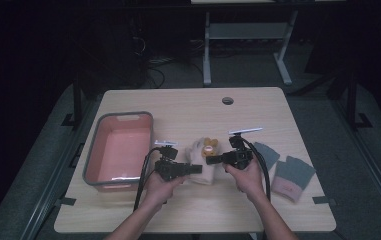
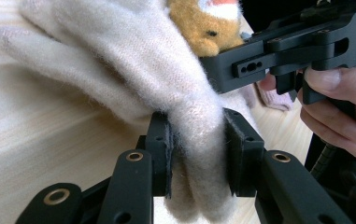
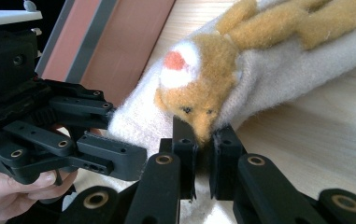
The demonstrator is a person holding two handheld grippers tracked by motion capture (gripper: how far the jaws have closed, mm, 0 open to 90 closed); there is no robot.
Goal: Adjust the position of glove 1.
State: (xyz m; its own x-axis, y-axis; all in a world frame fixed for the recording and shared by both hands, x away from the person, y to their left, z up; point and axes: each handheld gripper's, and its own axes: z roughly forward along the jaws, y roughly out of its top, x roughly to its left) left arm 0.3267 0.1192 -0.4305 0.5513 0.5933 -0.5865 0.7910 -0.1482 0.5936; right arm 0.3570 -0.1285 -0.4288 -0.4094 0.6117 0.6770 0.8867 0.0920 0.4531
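**A:** What lies at the centre of the scene?

**B:** A fluffy cream knitted glove with an orange plush animal face [image 1: 201,161] rests on the pale wooden tabletop [image 1: 188,107], between two hand-held black grippers. Seen from above, it sits just right of a grey-rimmed rectangular plastic bin with a pink interior [image 1: 119,148].

**A:** What is the left gripper doing?

**B:** The left gripper [image 2: 196,151] is closed on the glove. In its own view, both jaws press into the cream wool from either side, pinching a thick fold of it. The glove's fingers spread away across the tabletop beyond.

**A:** And the right gripper?

**B:** The right gripper [image 3: 203,156] comes in from the opposite side. Its jaws are nearly together, clamping the lower edge of the orange plush face, just under the small dark eyes.

**A:** Anything else on the tabletop?

**B:** To the right, well apart from the cream glove, lies a pair of grey fingerless gloves with pink cuffs [image 1: 285,171], flat and side by side. A small round cable hole [image 1: 227,100] sits near the far edge.
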